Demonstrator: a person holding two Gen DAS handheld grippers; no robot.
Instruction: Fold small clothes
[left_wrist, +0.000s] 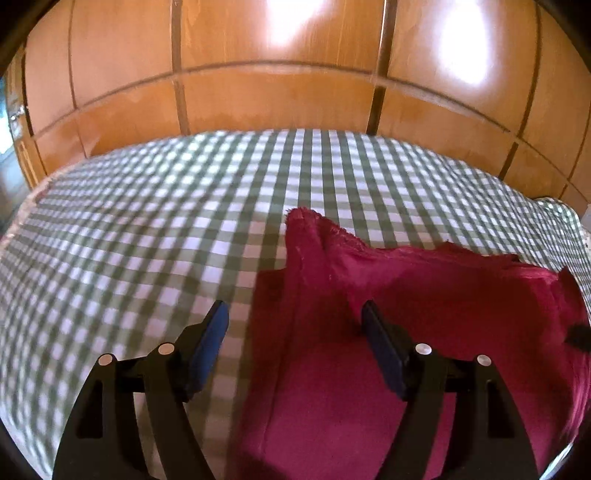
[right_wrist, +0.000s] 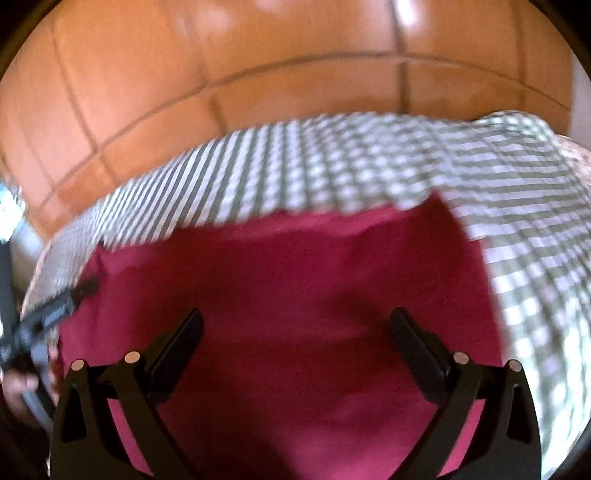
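Observation:
A dark red garment lies on a green and white checked cloth. In the left wrist view it fills the lower right, with a folded flap rising to a point at its far left corner. My left gripper is open and empty, straddling the garment's left edge: one finger over the checks, one over the red fabric. In the right wrist view the garment fills the middle. My right gripper is open and empty above it. The left gripper's tip shows at the garment's left edge. This view is blurred.
Orange-brown wooden cabinet panels stand behind the table's far edge and also show in the right wrist view. The checked cloth runs far and right of the garment.

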